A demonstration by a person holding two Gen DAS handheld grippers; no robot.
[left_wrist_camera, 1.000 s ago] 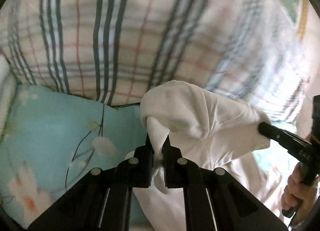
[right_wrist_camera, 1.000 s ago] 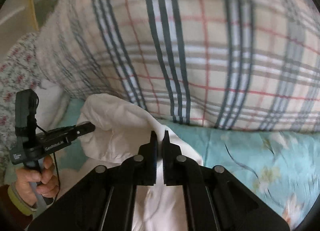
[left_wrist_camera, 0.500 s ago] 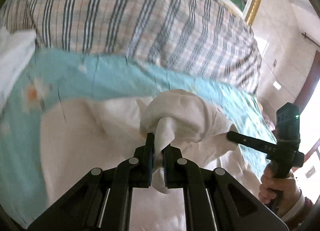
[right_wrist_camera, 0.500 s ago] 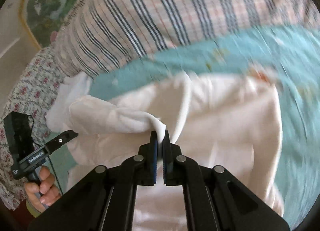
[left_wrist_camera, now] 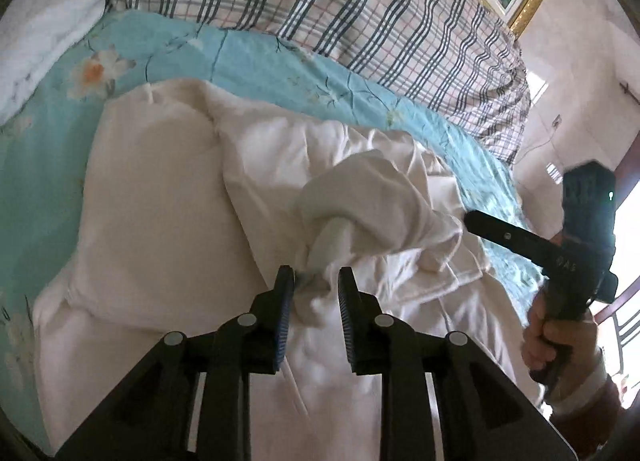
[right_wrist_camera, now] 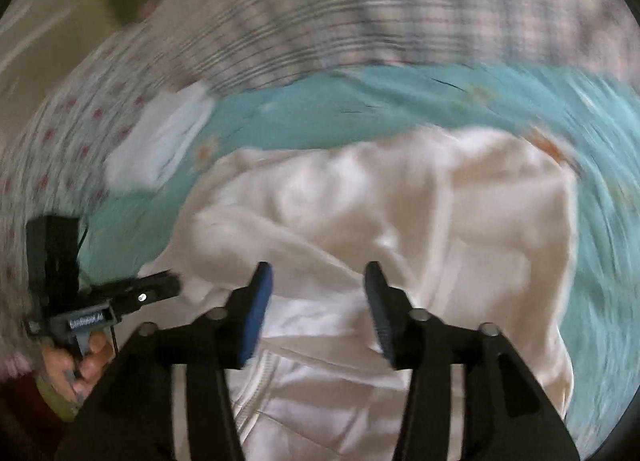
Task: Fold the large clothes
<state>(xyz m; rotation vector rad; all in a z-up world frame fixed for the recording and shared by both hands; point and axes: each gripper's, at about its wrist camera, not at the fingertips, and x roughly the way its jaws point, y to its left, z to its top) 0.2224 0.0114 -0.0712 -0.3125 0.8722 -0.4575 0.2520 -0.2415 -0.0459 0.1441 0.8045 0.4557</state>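
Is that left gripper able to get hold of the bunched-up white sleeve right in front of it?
Probably yes. The left gripper is open, and the bunched sleeve of the white garment hangs right at its fingertips with nothing between. The right gripper is open too, off to the side.

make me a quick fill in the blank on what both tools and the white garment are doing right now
The left tool has its jaws ____.
The right tool grips ____.
The white garment lies on a ____ floral sheet.
Behind the sheet sits a ____ patterned quilt.

Missing: open; nothing; turquoise; plaid
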